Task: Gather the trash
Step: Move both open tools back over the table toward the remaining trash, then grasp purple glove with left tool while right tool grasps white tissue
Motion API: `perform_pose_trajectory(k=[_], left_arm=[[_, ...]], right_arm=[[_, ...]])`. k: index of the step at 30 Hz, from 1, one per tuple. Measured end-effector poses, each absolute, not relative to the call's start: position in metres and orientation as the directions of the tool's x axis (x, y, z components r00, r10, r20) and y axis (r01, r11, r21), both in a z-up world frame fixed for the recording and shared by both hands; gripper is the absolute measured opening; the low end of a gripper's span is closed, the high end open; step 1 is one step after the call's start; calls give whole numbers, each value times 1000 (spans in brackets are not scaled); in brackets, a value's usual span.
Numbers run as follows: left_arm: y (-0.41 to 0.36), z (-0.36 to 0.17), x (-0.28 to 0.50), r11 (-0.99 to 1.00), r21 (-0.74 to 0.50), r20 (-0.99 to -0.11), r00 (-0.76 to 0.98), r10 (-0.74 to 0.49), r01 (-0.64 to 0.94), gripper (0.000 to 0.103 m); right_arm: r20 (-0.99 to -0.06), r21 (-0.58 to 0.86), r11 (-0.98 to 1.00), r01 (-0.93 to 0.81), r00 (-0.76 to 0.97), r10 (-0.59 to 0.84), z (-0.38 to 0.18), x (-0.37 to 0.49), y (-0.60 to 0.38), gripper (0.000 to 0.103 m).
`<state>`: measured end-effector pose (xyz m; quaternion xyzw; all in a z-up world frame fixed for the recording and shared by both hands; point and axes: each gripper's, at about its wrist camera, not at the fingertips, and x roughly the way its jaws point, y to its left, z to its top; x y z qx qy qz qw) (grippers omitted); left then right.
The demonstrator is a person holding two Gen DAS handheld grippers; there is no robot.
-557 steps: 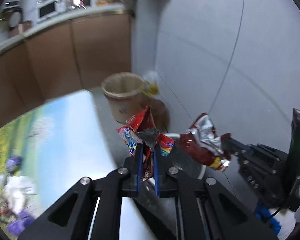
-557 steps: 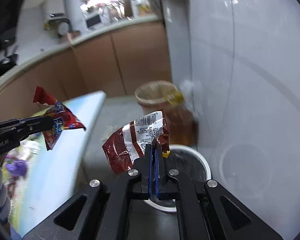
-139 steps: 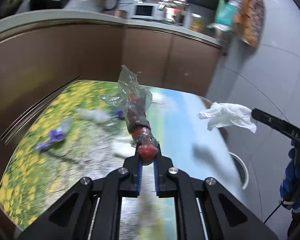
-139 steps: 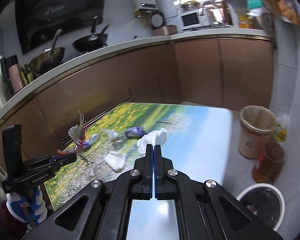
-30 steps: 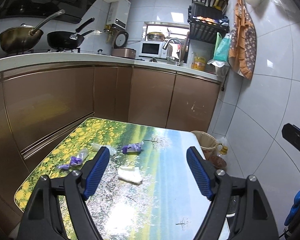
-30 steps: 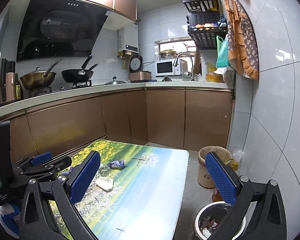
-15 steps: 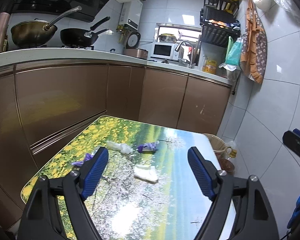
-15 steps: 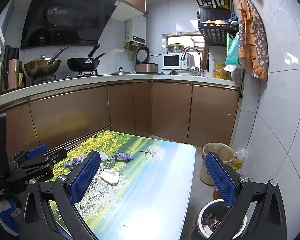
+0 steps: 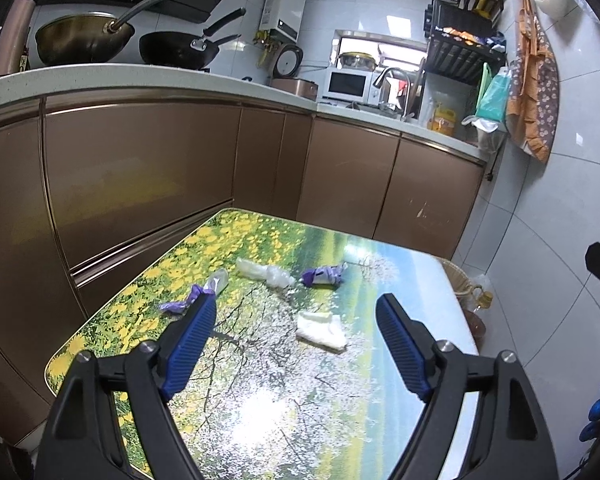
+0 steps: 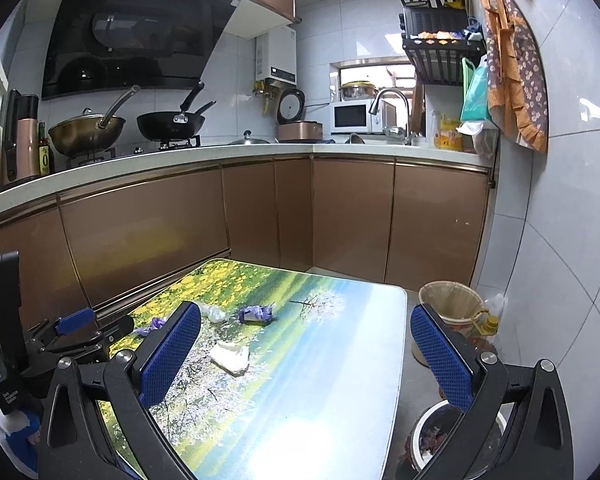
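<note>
Lying on glossy printed bench [image 9: 260, 420]: two purple wrappers [image 9: 324, 276], one clear crumpled bag [image 9: 264, 272], one white tissue wad [image 9: 320, 325]. Left gripper [image 9: 296, 344] and right gripper [image 10: 306, 354] fingers spread wide, empty.

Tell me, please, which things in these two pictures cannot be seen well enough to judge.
- White bin, right wrist view: the right gripper finger and the picture edge cover it; contents unclear.
- Purple wrapper, left wrist view: the left gripper finger hides its near end.
- Clear plastic scrap: too small to identify.
- Woven basket, left wrist view: the table hides most.
</note>
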<state>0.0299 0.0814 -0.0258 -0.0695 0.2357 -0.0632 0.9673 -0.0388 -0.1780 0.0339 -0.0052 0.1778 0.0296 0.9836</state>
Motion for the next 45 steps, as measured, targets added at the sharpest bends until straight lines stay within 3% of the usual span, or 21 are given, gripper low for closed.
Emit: perform_pose_trajectory(k=[37,45], left_arm=[[112,-116,120,996,-88,-652,755,-76,23,81],[176,-116,156,986,-164,-658,741,-129,27,81]], right_arm=[[-670,119,973,-198,707,226,-87,91,-142,103],[-733,176,945,-274,605,312,-120,126,-121,86]])
